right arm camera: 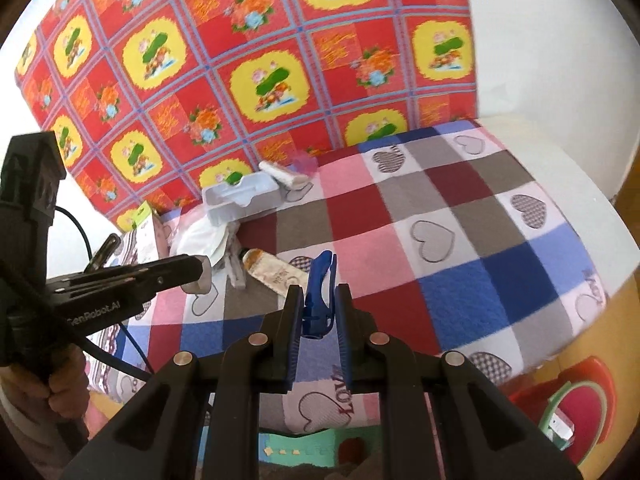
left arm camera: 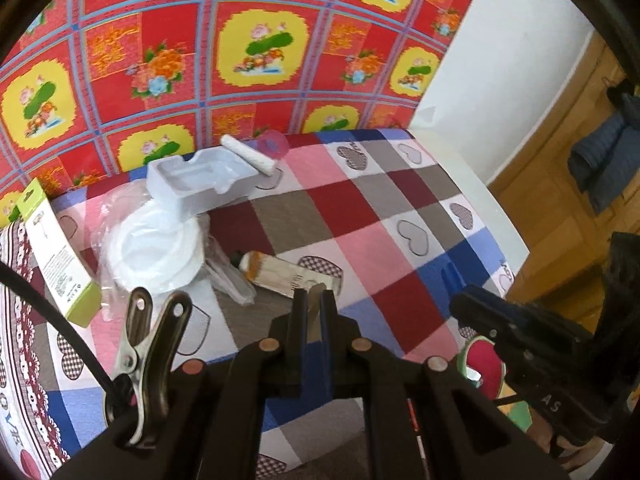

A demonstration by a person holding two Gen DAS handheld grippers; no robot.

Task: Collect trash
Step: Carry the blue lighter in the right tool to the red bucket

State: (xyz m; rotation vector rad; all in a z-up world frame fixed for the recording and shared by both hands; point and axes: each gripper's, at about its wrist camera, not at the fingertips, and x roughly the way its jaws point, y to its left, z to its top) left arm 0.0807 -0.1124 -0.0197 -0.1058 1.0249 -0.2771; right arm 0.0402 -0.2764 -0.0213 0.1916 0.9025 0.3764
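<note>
Your left gripper is clamped on the flat tail of a tube, and only that thin crimped end sits between the pads. The tube's body hangs forward over the cloth, so a quick swing could let it slide out or twist in the pinch. Keep the wrist steady as you carry it.

Your right gripper is closed on a blue clip, which stands upright between the pads. The clip is narrow and hard plastic; gripped off-centre, it could pivot or pop free. The 2 grippers are close together, so crossing paths risks a knock that frees either load.

A red bin with a green rim sits low at your right, off the table edge. Judged from here, a drop released too early would land on the floor.

Further back, more trash lies on the cloth: a bagged white plate, a green-edged box, a white foam tray and a white roll resting on the tray's far end. The bag is slippery and loose, so it may slide off the plate when pinched.
</note>
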